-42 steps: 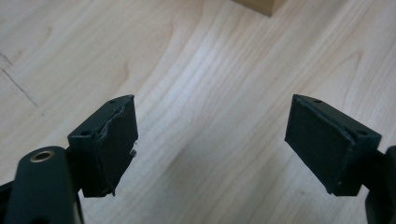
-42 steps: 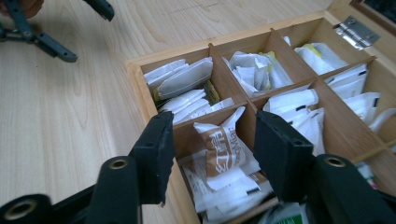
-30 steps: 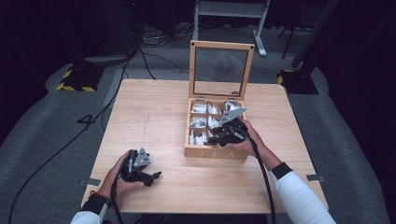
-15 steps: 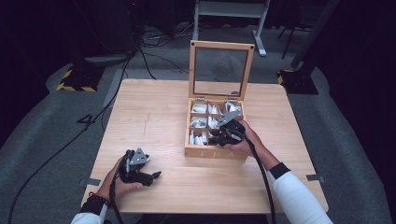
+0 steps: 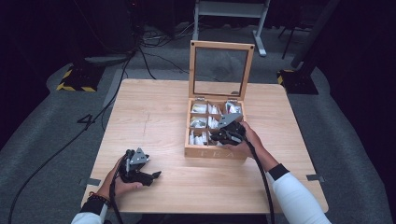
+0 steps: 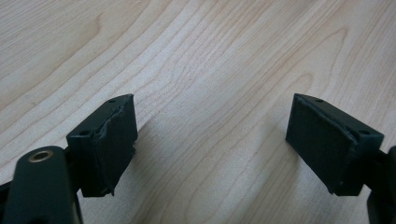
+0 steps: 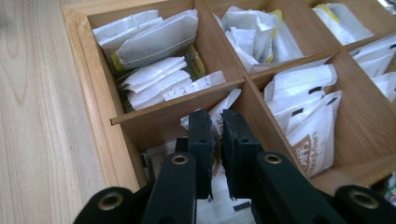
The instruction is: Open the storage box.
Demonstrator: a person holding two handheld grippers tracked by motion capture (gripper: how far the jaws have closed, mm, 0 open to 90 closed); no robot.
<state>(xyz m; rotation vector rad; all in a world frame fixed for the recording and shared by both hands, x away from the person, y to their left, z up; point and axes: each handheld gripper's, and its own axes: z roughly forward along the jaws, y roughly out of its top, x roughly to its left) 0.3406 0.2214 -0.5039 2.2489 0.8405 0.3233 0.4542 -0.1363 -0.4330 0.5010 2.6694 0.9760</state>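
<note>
white tea bags, light wooden box

Table: the box sits right of centre on it, lid upright at the far edge.
Box: compartments in rows, sachets in each.
Your right gripper: in a near compartment, jaws around a sachet, it seems.
Your left gripper: near-left of the box, well apart, over bare table.

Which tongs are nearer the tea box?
Right. The right tongs are down inside the tea box, their jaws having just closed on a tea bag in a near compartment. The left tongs rest open on the table, left of the box.
</note>
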